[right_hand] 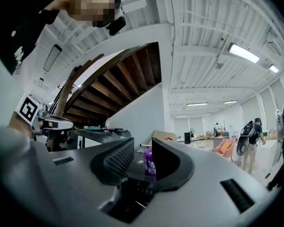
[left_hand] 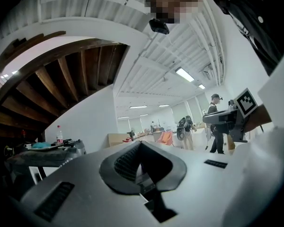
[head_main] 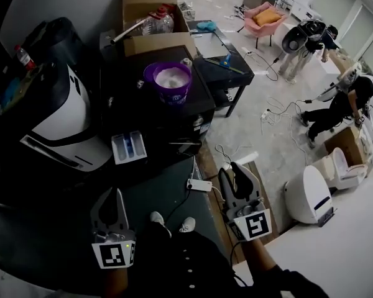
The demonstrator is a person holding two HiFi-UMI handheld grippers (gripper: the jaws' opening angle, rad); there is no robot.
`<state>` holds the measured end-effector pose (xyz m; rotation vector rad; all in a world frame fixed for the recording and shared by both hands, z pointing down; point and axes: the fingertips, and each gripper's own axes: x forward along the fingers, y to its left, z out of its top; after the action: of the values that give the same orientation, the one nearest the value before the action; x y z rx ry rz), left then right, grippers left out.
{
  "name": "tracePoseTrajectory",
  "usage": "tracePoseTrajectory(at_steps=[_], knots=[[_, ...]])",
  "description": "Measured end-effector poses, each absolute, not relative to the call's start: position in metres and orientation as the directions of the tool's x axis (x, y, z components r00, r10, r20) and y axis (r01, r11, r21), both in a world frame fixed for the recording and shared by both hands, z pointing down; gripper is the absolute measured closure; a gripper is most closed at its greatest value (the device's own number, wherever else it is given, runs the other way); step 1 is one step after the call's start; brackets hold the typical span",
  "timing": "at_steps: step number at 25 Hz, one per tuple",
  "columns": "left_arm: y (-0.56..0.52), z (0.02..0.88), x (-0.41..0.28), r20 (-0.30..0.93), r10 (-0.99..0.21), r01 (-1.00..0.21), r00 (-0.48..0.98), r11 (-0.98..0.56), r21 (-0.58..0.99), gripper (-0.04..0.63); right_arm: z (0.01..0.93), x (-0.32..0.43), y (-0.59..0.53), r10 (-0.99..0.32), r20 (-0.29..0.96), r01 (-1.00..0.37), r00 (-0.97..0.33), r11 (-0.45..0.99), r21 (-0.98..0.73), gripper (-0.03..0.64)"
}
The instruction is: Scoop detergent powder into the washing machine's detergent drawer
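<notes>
- State: left tongs (head_main: 116,194) pressed together, empty; right tongs (head_main: 234,172) spread, holding nothing.
- Location: open purple detergent tub (head_main: 169,79) stands on the tabletop (head_main: 127,104), well ahead of both tongs; detergent drawer (head_main: 128,147) lies nearer, ahead of the left tongs.
- Risk: no scoop identifiable; a careless reach may tip the tub.
- Risk: narrow drawer compartments; powder may miss.

a dark tabletop (head_main: 198,101) carries a purple tub (head_main: 169,84) of white powder; a cardboard box (head_main: 150,18) sits behind.
</notes>
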<state>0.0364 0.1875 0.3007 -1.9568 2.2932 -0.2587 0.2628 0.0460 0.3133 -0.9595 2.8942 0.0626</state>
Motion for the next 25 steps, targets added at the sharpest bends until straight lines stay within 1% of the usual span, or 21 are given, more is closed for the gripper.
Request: tracePoseTrajectory(at_steps=[6, 12, 17, 25], knots=[[0.163, 0.306, 0.018, 0.029, -0.982, -0.961, -0.189, 0.179, -0.213, 0.581, 0.315, 0.251, 0.025, -0.605, -0.083, -0.607, -0.792, 0.795, -0.003, 0.495], [0.123, 0.304, -0.005, 0.011, -0.988, -0.97, -0.152, 0.146, -0.196, 0.581, 0.311, 0.232, -0.01, -0.635, -0.082, -0.638, -0.768, 0.769, 0.024, 0.494], [0.092, 0.297, -0.034, -0.028, -0.992, -0.97, -0.12, 0.123, -0.21, 0.581, 0.302, 0.203, -0.034, -0.647, -0.091, -0.651, -0.757, 0.758, 0.031, 0.494], [0.051, 0.29, -0.083, -0.059, -0.992, -0.976, -0.114, 0.123, -0.18, 0.581, 0.292, 0.159, -0.071, -0.655, -0.096, -0.662, -0.749, 0.746, 0.074, 0.494]])
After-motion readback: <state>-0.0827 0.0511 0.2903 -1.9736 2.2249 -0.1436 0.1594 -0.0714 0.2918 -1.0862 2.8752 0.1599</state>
